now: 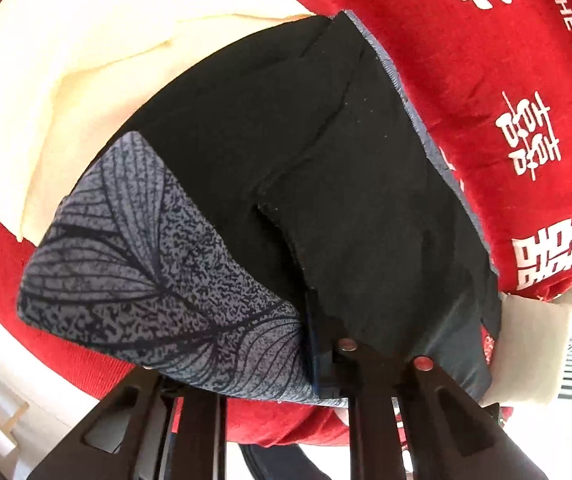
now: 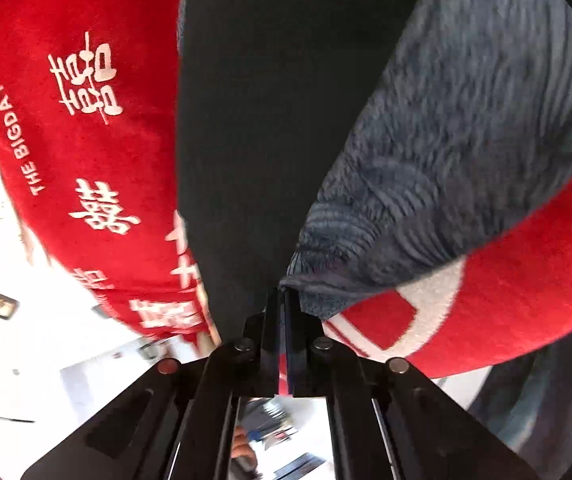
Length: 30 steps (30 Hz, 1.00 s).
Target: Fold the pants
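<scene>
Up close in the left wrist view, the black pants with a grey leaf-print panel [image 1: 269,168] lie spread over a red plush blanket with white characters [image 1: 466,80], and a cream-coloured cloth [image 1: 65,80] sits beyond them on the upper left. The left gripper [image 1: 326,344] has its fingers drawn close together on the near edge of the pants, right where the grey leaf-print part meets the black fabric — the cloth bunches at the tips and hides most of them, so the pants count as pinched there. A white padded corner [image 1: 546,340] shows at the right edge, under the blanket.

From the right wrist view, the same pants [image 2: 253,140] fill the centre, black to the left and blurred grey to the right, running away from the camera over the red blanket [image 2: 85,160]. The right gripper [image 2: 283,300] is closed — its two fingers press together on a thin grey edge of the pants at their very tips.
</scene>
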Available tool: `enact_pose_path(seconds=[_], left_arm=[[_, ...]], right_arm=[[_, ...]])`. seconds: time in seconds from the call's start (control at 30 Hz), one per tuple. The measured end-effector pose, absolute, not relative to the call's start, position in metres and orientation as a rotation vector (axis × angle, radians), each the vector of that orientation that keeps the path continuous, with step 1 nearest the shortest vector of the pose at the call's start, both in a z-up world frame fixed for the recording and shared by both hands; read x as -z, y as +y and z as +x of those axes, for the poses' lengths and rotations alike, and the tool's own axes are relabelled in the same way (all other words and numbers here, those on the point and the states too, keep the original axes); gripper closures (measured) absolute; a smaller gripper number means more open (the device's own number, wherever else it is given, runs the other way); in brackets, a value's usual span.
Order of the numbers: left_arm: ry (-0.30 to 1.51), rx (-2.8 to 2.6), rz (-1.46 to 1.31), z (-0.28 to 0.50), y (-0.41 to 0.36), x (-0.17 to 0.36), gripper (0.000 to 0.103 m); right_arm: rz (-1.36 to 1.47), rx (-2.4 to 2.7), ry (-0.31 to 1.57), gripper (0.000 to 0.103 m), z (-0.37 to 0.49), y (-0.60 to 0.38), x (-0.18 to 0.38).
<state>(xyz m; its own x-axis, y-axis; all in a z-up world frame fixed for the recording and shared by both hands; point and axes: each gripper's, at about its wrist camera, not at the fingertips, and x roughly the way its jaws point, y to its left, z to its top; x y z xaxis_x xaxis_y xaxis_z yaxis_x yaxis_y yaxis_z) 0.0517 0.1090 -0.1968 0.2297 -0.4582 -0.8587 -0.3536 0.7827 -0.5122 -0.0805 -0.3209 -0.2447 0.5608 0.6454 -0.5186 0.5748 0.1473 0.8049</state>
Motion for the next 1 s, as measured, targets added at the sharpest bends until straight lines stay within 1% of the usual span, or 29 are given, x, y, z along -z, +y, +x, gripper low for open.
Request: enact_pose_path(seconds=[0.17, 0.23, 0.27, 0.3, 0.33, 0.37, 0.43, 0.5, 0.53, 0.57, 0.67, 0.77, 0.83, 0.87, 0.93, 1.0], left_arm=[[1.371, 0.101, -0.697, 0.064, 0.104, 0.169, 0.085], [1.375, 0.095, -0.684, 0.066, 0.102, 0.162, 0.085], [1.381, 0.081, -0.680, 0.065, 0.102, 0.163, 0.085], [1.387, 0.071, -0.679, 0.063, 0.102, 0.165, 0.085], [1.397, 0.052, -0.686, 0.061, 0.103, 0.169, 0.085], [1.406, 0.039, -0.696, 0.059, 0.103, 0.172, 0.085], [1.426, 0.020, -0.700, 0.059, 0.104, 0.178, 0.085], [1.429, 0.020, -0.694, 0.060, 0.103, 0.179, 0.085], [1.429, 0.026, -0.691, 0.060, 0.103, 0.178, 0.085], [1.431, 0.034, -0.681, 0.061, 0.103, 0.177, 0.085], [1.443, 0.053, -0.661, 0.062, 0.102, 0.176, 0.085], [1.452, 0.065, -0.644, 0.064, 0.102, 0.178, 0.085], [1.461, 0.064, -0.637, 0.064, 0.101, 0.181, 0.085], [1.465, 0.061, -0.631, 0.064, 0.101, 0.183, 0.085], [1.456, 0.061, -0.643, 0.062, 0.102, 0.182, 0.085], [1.432, 0.078, -0.654, 0.062, 0.103, 0.173, 0.085]], right_arm=[[1.315, -0.155, 1.063, 0.103, -0.048, -0.339, 0.181], [1.368, -0.215, 1.098, 0.102, -0.047, -0.345, 0.175], [1.389, -0.232, 1.134, 0.098, -0.048, -0.341, 0.176], [1.377, -0.246, 1.245, 0.067, -0.052, -0.334, 0.184], [1.351, -0.241, 1.310, 0.042, -0.056, -0.328, 0.190], [1.320, -0.198, 1.406, 0.010, -0.061, -0.322, 0.202], [1.370, -0.191, 1.414, 0.013, -0.068, -0.317, 0.217], [1.388, -0.188, 1.378, 0.021, -0.071, -0.318, 0.233], [1.414, -0.179, 1.359, 0.024, -0.069, -0.318, 0.240], [1.482, -0.171, 1.322, 0.028, -0.071, -0.322, 0.251], [1.563, -0.155, 1.244, 0.033, -0.080, -0.328, 0.263], [1.635, -0.151, 1.157, 0.042, -0.090, -0.330, 0.267], [1.688, -0.138, 1.105, 0.068, -0.093, -0.334, 0.272], [1.710, -0.129, 1.098, 0.097, -0.092, -0.334, 0.275], [1.683, -0.092, 1.122, 0.097, -0.090, -0.329, 0.271], [1.565, -0.122, 1.132, 0.098, -0.081, -0.324, 0.247]])
